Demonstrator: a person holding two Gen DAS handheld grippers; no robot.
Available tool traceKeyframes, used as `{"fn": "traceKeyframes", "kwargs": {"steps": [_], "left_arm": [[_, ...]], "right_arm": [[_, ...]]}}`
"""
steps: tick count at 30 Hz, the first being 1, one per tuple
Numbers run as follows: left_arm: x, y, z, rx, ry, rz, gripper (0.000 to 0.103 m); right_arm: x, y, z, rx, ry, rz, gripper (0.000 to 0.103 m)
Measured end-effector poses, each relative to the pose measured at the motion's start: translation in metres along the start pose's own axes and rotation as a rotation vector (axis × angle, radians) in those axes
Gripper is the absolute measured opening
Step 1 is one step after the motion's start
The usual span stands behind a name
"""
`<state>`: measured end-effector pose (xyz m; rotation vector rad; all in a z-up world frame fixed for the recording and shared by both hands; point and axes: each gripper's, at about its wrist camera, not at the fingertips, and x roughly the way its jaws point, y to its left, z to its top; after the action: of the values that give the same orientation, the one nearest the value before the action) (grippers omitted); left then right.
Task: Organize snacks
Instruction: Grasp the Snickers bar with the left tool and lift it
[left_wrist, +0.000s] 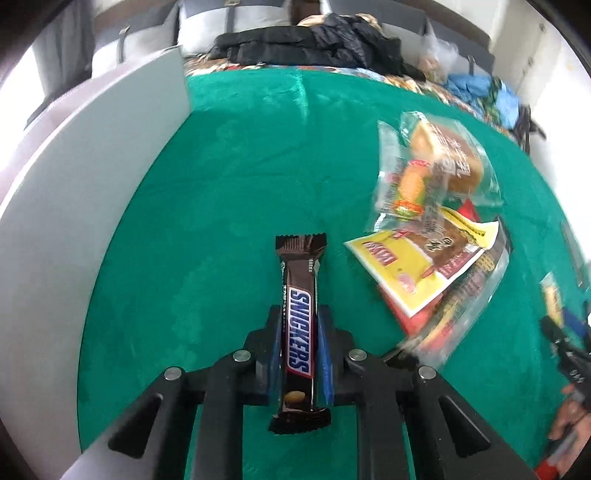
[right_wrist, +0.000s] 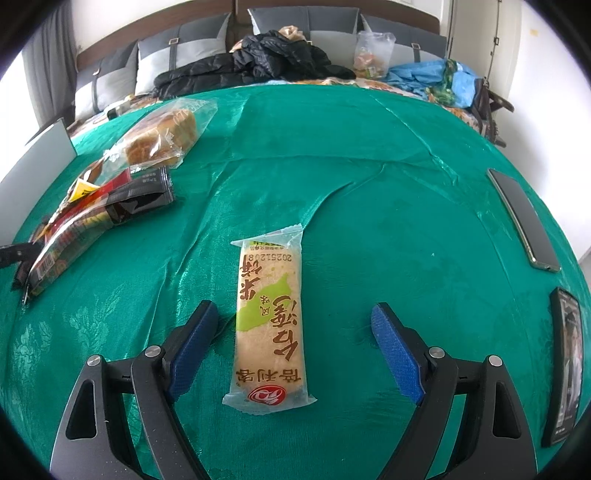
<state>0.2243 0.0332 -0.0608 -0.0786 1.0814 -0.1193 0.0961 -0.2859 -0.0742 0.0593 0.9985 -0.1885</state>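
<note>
My left gripper (left_wrist: 297, 317) is shut on a brown Snickers bar (left_wrist: 298, 314) that lies lengthwise between its blue pads, just above the green cloth (left_wrist: 236, 177). To its right is a pile of snacks: a clear bread bag (left_wrist: 436, 166) over a yellow packet (left_wrist: 417, 266). My right gripper (right_wrist: 293, 314) is open, its fingers on either side of a rice cracker packet (right_wrist: 269, 325) lying on the cloth. The snack pile also shows at the left of the right wrist view, with the bread bag (right_wrist: 162, 136) and a dark packet (right_wrist: 136, 199).
A grey-white panel (left_wrist: 92, 177) stands along the cloth's left edge. Two phones (right_wrist: 524, 218) (right_wrist: 565, 369) lie at the right edge. Black jackets (right_wrist: 258, 62), a plastic bag (right_wrist: 373, 51) and blue cloth (right_wrist: 436, 77) lie behind, before cushions.
</note>
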Motion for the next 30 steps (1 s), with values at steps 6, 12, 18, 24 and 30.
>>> {"fn": "traceKeyframes", "kwargs": {"steps": [6,12,18,24,30], "left_arm": [[-0.006,0.014,-0.018,0.015,-0.046,0.025,0.036],[0.006,-0.009,-0.026,0.131,-0.102,0.1,0.103],[0.014,0.009,-0.011,0.087,-0.12,0.082,0.103],[0.017,0.011,-0.008,0.079,-0.125,0.078,0.103],[0.017,0.011,-0.008,0.078,-0.125,0.077,0.103]], "right_arm": [[0.0,0.0,0.0,0.001,0.0,0.001,0.087],[0.0,0.0,0.0,0.0,0.0,0.001,0.087],[0.0,-0.001,0.0,0.0,0.0,0.001,0.087],[0.0,-0.001,0.0,0.0,0.0,0.001,0.087],[0.0,-0.001,0.001,0.0,0.0,0.001,0.087]]}}
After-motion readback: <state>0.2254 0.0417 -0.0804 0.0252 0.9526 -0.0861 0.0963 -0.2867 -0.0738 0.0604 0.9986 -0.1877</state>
